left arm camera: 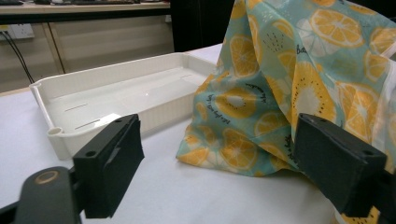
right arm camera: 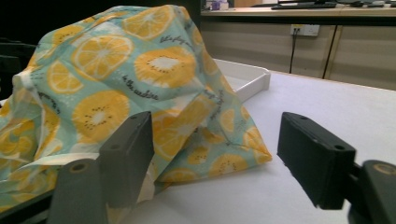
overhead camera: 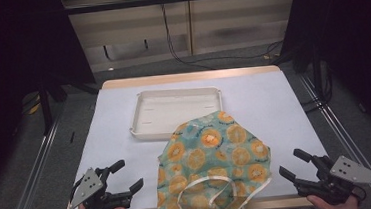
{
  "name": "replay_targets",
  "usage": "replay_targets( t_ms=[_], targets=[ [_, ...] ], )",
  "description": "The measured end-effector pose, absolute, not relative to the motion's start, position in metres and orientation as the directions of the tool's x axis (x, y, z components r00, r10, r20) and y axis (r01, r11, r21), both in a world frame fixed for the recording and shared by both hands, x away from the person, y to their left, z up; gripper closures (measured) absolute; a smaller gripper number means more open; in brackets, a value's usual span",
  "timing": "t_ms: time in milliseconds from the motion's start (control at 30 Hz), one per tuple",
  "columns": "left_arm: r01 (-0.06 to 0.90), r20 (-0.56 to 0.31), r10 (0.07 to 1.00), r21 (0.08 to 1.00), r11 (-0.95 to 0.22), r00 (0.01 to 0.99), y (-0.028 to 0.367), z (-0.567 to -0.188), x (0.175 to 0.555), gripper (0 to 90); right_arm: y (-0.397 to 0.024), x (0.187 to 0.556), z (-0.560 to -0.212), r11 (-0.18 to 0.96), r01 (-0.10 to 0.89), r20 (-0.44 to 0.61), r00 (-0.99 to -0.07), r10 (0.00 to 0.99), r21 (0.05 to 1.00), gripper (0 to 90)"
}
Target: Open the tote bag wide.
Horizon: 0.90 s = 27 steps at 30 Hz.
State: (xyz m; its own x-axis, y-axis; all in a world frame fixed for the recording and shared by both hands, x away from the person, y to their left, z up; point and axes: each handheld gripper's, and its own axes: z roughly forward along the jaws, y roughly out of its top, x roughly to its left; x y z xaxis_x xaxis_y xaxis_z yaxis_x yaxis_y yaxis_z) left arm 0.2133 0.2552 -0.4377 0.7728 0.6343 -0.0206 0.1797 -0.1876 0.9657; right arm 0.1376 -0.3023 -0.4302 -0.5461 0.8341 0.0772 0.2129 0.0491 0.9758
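High view: a person's two hands hold the left gripper [overhead camera: 127, 176] and the right gripper [overhead camera: 289, 162] at the near table edge, one on each side of a heaped orange-slice print cloth bag [overhead camera: 213, 157].
Bag position: it lies on the white table cover [overhead camera: 110, 135], its far edge resting over the near rim of the white plastic tray [overhead camera: 146, 105], its cream-trimmed opening [overhead camera: 208, 193] hanging toward the person.
Why so placed: the flanking stance looks like preparation to take the bag from both sides, probably to flatten or fold it.
Left gripper: jaws spread, nothing between them; in the left gripper view the bag [left arm camera: 299, 84] sits just beside its right-hand jaw.
Right gripper: jaws apart, empty; in the right gripper view the bag [right arm camera: 121, 79] lies behind its left-hand jaw, contact unclear.
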Motion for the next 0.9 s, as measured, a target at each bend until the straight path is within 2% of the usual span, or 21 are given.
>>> replay_targets(
  t_ms=[100,133,167,233,400,633,733,800,833,900],
  targets=[
    [0.176,-0.015,0.631,0.965,-0.193,0.776,0.256,-0.437,0.213,19.8,-0.301,0.136,-0.429,0.053,0.212,0.077,-0.561,0.824,0.976,32.2],
    [0.176,-0.013,0.631,0.964,-0.197,0.776,0.256,-0.437,0.213,20.9,-0.3,0.135,-0.428,0.065,0.209,0.07,-0.579,0.812,0.976,36.9],
    [0.174,-0.017,0.627,0.966,-0.19,0.779,0.256,-0.437,0.213,20.9,-0.3,0.135,-0.428,0.065,0.209,0.07,-0.579,0.812,0.976,36.9],
    [0.182,-0.036,0.612,0.967,-0.177,0.79,0.255,-0.437,0.212,25.7,-0.299,0.136,-0.427,0.073,0.211,0.068,-0.591,0.804,0.975,41.6],
    [0.151,0.003,0.571,0.963,-0.222,0.821,0.245,-0.434,0.209,31.5,-0.295,0.135,-0.424,0.081,0.221,0.076,-0.621,0.78,0.972,51.1],
    [0.134,-0.006,0.506,0.967,-0.217,0.863,0.238,-0.431,0.199,38.1,-0.285,0.135,-0.415,0.099,0.209,0.069,-0.668,0.741,0.973,57.9],
    [0.127,-0.005,0.463,0.964,-0.232,0.887,0.23,-0.429,0.193,47.6,-0.272,0.14,-0.407,0.116,0.201,0.059,-0.7,0.711,0.973,63.3],
    [0.122,-0.009,0.447,0.966,-0.226,0.895,0.228,-0.429,0.193,49.0,-0.269,0.141,-0.406,0.125,0.204,0.06,-0.714,0.697,0.971,64.2],
    [0.126,-0.01,0.427,0.961,-0.245,0.904,0.225,-0.429,0.192,53.2,-0.262,0.143,-0.404,0.116,0.2,0.069,-0.731,0.679,0.973,65.0],
    [0.128,-0.017,0.407,0.961,-0.246,0.913,0.22,-0.429,0.193,55.8,-0.257,0.144,-0.403,0.121,0.201,0.069,-0.737,0.673,0.972,66.7]
  ],
)
